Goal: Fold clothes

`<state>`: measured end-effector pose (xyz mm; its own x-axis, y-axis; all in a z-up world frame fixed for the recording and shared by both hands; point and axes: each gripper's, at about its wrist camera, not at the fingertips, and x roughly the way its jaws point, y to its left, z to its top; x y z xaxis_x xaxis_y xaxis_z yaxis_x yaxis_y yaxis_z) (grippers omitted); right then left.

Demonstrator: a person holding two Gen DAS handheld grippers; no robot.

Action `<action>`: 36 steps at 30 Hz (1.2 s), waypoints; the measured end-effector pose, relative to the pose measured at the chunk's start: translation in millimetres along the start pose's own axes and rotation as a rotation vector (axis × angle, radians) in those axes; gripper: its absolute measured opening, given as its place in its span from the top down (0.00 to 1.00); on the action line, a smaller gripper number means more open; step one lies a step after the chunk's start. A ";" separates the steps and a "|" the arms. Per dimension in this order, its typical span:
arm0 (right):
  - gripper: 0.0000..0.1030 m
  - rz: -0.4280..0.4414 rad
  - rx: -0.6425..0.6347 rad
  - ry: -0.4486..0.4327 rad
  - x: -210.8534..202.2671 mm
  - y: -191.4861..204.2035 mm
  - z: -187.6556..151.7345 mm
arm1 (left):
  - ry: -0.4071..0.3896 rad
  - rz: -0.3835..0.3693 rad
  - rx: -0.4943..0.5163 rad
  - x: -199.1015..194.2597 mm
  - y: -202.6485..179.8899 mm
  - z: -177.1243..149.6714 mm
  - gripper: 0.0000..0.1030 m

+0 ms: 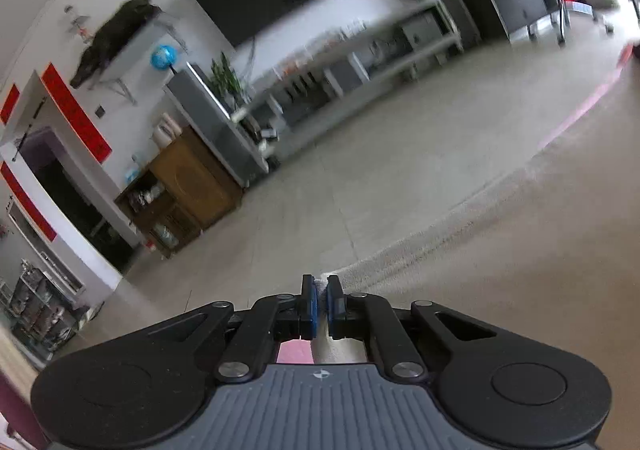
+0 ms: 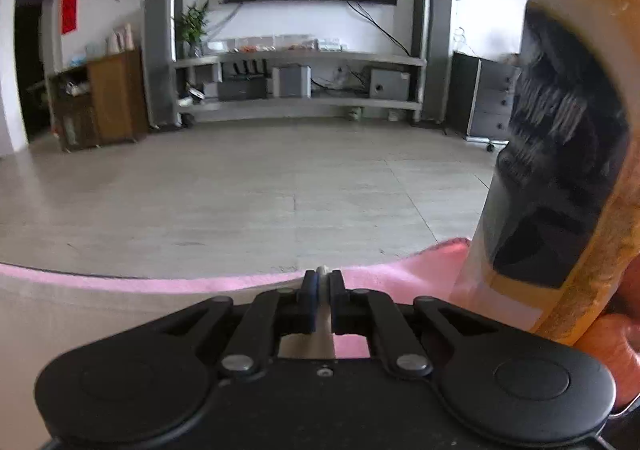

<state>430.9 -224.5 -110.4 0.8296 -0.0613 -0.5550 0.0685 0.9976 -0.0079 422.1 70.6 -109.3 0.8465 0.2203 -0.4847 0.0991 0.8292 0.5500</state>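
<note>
I have the left gripper (image 1: 322, 284) and the right gripper (image 2: 323, 279) each with fingers clamped on the beige garment's (image 1: 460, 250) edge.

Soft matt beige cloth (image 1: 460, 250) on fuzzy pink blanket (image 2: 384, 274)

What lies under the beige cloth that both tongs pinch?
A pink surface shows beyond the beige cloth edge and below the right tongs and left tongs. The covered rest is hidden.
</note>
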 end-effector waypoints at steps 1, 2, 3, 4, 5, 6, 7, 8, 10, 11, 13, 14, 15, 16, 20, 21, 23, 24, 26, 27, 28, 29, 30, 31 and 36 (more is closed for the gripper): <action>0.94 -0.004 -0.006 0.017 5.5 1.4 -2.0 | 0.038 -0.009 -0.018 10.3 -3.0 -2.0 0.94; 0.94 -0.010 -0.021 0.036 13.0 4.0 -6.0 | 0.074 -0.016 -0.036 19.0 -5.2 -4.6 0.92; 0.94 -0.016 -0.032 0.052 19.2 6.6 -9.7 | 0.109 -0.021 -0.054 27.3 -7.2 -7.3 0.91; 0.94 -0.021 -0.039 0.071 26.4 8.8 -13.9 | 0.129 -0.005 -0.063 32.7 -8.7 -11.0 0.89; 0.94 -0.026 -0.040 0.092 32.8 9.6 -17.1 | 0.146 0.015 -0.071 37.6 -10.1 -14.8 0.87; 0.93 -0.024 -0.038 0.126 39.3 9.7 -19.5 | 0.141 0.038 -0.072 37.3 -10.3 -16.6 0.85; 0.92 -0.024 -0.037 0.150 44.0 9.8 -21.4 | 0.143 0.051 -0.075 36.0 -8.9 -16.8 0.81; 0.82 -0.032 -0.037 0.139 41.0 10.0 -20.7 | 0.152 0.059 -0.082 34.3 -6.1 -16.3 0.79; 0.74 -0.038 -0.035 0.167 35.8 10.1 -15.9 | 0.187 0.089 -0.102 25.8 3.7 -14.5 0.79; 0.74 -0.014 -0.026 0.167 24.7 8.4 -12.1 | 0.197 0.104 -0.124 15.3 11.6 -12.7 0.79; 0.74 0.032 -0.009 0.164 0.9 5.0 -4.2 | 0.210 0.112 -0.180 -12.1 29.8 -10.2 0.79; 0.73 0.050 -0.002 0.159 -18.7 3.4 0.7 | 0.210 0.096 -0.204 -31.9 37.8 -11.2 0.79; 0.71 0.071 0.008 0.154 -38.9 1.5 5.3 | 0.209 0.078 -0.226 -52.5 45.3 -12.5 0.79; 0.70 0.099 0.028 0.154 -61.6 -1.7 8.4 | 0.205 0.060 -0.238 -75.3 50.5 -15.8 0.80; 0.61 0.195 0.131 0.163 -147.8 -21.7 14.6 | 0.221 -0.019 -0.259 -166.7 53.8 -37.5 0.77; 0.60 0.218 0.156 0.168 -168.6 -27.8 11.2 | 0.232 -0.045 -0.276 -184.3 53.5 -45.6 0.77; 0.56 0.258 0.198 0.170 -206.5 -39.0 2.0 | 0.258 -0.101 -0.335 -213.8 52.3 -63.9 0.77; 0.54 0.268 0.217 0.171 -221.4 -44.3 -5.2 | 0.272 -0.129 -0.380 -225.4 51.0 -74.0 0.77; 0.50 0.283 0.258 0.173 -239.1 -55.6 -22.2 | 0.292 -0.171 -0.486 -231.3 45.4 -96.3 0.77; 0.47 0.292 0.284 0.177 -244.3 -62.1 -33.8 | 0.301 -0.192 -0.540 -233.4 42.5 -107.5 0.77; 0.45 0.294 0.319 0.180 -244.6 -68.9 -46.1 | 0.313 -0.199 -0.554 -226.8 36.6 -112.1 0.78; 0.43 0.299 0.357 0.178 -239.3 -75.3 -58.0 | 0.325 -0.203 -0.558 -218.3 30.0 -115.1 0.81; 0.42 0.301 0.393 0.176 -232.8 -81.5 -69.5 | 0.338 -0.207 -0.562 -209.9 23.5 -118.1 0.84; 0.42 0.291 0.422 0.187 -221.2 -85.9 -79.8 | 0.333 -0.210 -0.553 -205.4 18.3 -118.2 0.85; 0.75 0.274 0.350 0.339 -165.2 -83.7 -100.3 | 0.330 -0.195 -0.485 -190.8 -4.3 -119.5 0.85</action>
<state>232.6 -294.7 -101.4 0.6222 0.2696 -0.7349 0.1036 0.9022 0.4187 197.6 86.3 -100.5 0.6227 0.1238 -0.7726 -0.0785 0.9923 0.0957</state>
